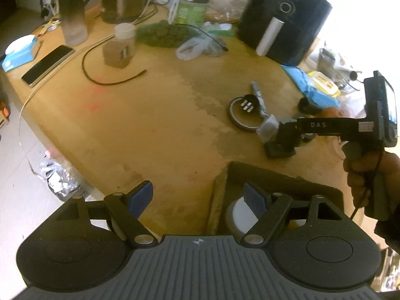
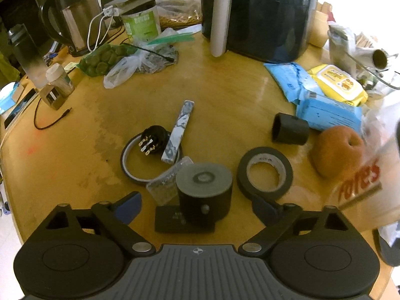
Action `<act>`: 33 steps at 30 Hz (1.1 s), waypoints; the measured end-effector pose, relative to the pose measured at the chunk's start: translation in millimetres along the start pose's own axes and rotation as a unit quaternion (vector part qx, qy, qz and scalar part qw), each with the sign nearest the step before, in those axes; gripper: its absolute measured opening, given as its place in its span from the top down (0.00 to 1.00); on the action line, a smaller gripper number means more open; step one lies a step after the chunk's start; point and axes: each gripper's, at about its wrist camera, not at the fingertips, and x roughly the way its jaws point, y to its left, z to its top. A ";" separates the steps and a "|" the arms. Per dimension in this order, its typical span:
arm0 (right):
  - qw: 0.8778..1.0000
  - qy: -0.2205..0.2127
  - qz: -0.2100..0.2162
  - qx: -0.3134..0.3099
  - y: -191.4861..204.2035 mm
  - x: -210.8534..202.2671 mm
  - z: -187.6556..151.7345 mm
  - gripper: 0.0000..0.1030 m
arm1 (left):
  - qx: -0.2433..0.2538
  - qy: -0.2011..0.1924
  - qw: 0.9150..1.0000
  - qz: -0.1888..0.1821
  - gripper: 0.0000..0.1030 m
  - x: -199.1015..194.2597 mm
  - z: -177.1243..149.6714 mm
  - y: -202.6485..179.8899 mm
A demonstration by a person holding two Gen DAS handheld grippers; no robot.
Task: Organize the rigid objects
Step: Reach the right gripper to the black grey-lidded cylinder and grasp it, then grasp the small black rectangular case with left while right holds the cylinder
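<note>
A: Why does the right gripper sit so low over the worktop?

B: It straddles the black cylinder (grey-topped, on a flat black base); the blue fingers stand wide on either side, not pressing, so nothing is gripped yet.

A: And the left gripper?

B: Released and empty, hovering at the rim of the cardboard box, probably to steady or guard it. A white round thing already lies inside.

A: So the box is where things go?

B: I'd judge so. The tape roll, thin ring, round plug and patterned stick wait loose nearby.
</note>
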 end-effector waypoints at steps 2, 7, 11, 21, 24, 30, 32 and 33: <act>1.000 0.001 -0.007 -0.003 0.0 8.1 2.5 0.09 | -0.006 0.000 1.000 0.003 0.23 -1.0 -0.4 4.5; 1.000 0.014 -0.021 -0.001 -3.0 26.8 9.2 0.14 | -0.020 0.000 1.000 0.010 0.23 -3.2 -1.2 12.8; 0.999 0.022 -0.028 -0.004 -4.5 37.3 12.9 0.20 | -0.026 0.001 1.000 0.014 0.23 -2.3 -0.8 16.0; 1.000 0.026 -0.008 -0.008 -5.1 39.7 12.3 0.41 | -0.013 0.004 1.000 0.006 0.23 2.9 2.8 8.3; 1.000 0.028 0.000 -0.001 -8.5 35.4 10.6 0.41 | -0.006 0.005 1.000 0.003 0.23 5.1 4.6 4.5; 1.000 0.019 0.012 0.005 -13.4 22.1 8.0 0.41 | 0.006 0.007 1.000 -0.003 0.23 7.6 6.3 -3.5; 1.000 0.016 0.013 0.004 -13.7 17.2 7.0 0.41 | 0.010 0.007 1.000 -0.005 0.23 8.1 7.0 -6.1; 1.000 0.015 0.014 0.004 -14.0 15.1 6.5 0.41 | 0.013 0.007 1.000 -0.006 0.23 8.3 7.4 -7.6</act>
